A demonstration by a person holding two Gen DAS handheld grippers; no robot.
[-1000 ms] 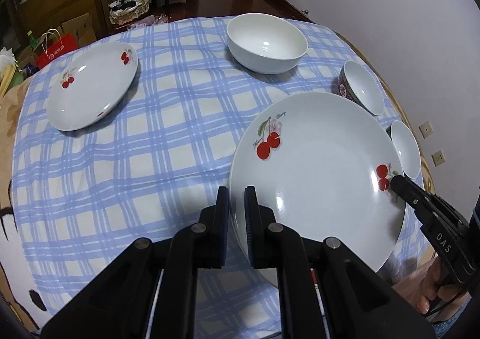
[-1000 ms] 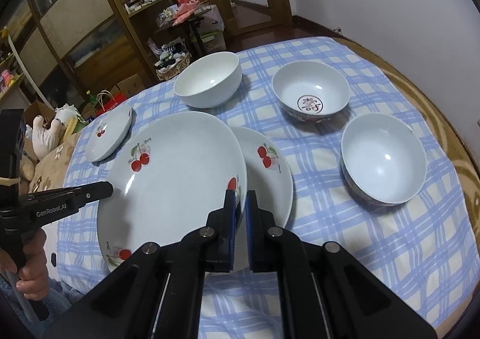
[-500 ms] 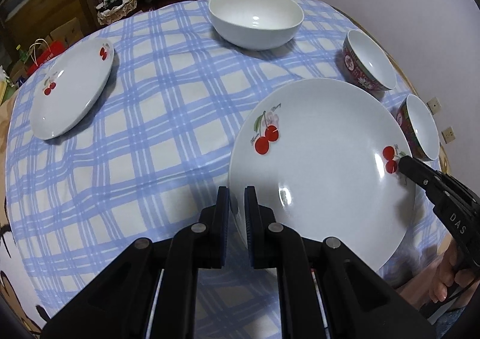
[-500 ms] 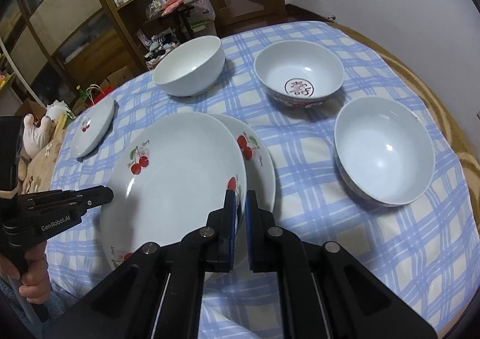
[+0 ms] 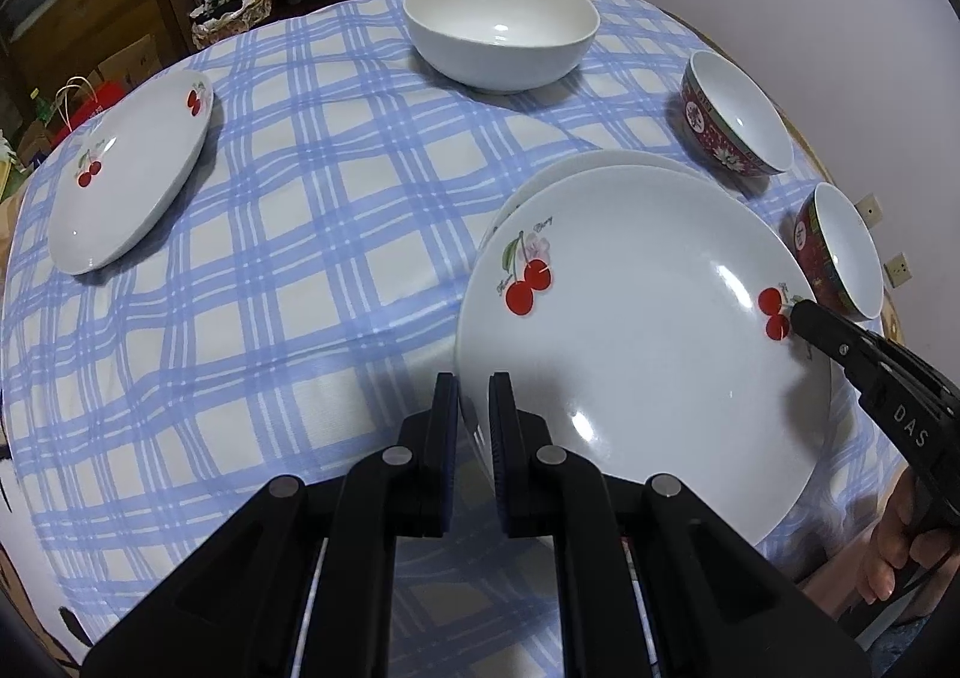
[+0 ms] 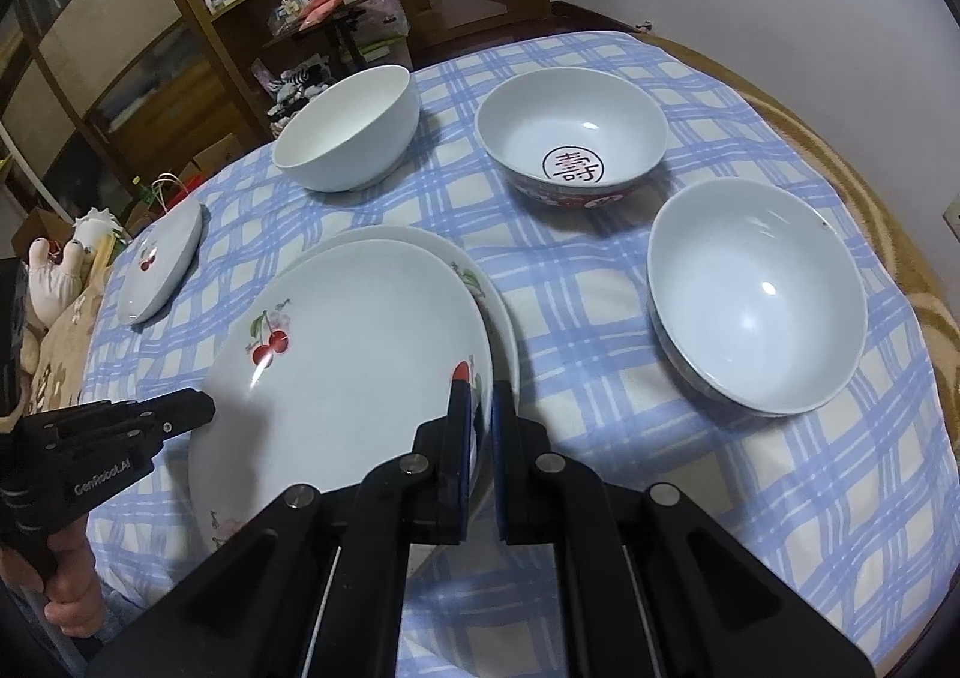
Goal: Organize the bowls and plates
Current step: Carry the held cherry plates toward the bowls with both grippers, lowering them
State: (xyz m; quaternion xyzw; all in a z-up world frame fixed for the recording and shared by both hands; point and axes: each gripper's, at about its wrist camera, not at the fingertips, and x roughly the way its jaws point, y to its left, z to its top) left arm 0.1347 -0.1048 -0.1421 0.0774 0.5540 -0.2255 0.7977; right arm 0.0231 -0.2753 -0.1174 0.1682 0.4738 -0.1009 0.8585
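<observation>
A large white plate with cherry prints [image 5: 648,348] is held from both sides. My left gripper [image 5: 474,384] is shut on its near-left rim. My right gripper [image 6: 480,390] is shut on the opposite rim beside a cherry print. Each gripper shows in the other's view: the right gripper [image 5: 801,312] and the left gripper [image 6: 198,414]. The held plate [image 6: 348,354] covers most of a second cherry plate [image 6: 489,282] lying on the checked cloth. Only that plate's far rim [image 5: 588,162] shows. Whether the two plates touch is unclear.
A smaller cherry plate [image 5: 132,168] lies far left. A plain white bowl [image 5: 501,36] stands at the back. To the right are a red-patterned bowl with a character inside [image 6: 570,138] and another bowl [image 6: 756,294]. The round table's edge [image 6: 870,198] curves close behind them.
Both grippers have come down with the large plate and carried it over the second cherry plate, which is now mostly covered. Neither grip has changed.
</observation>
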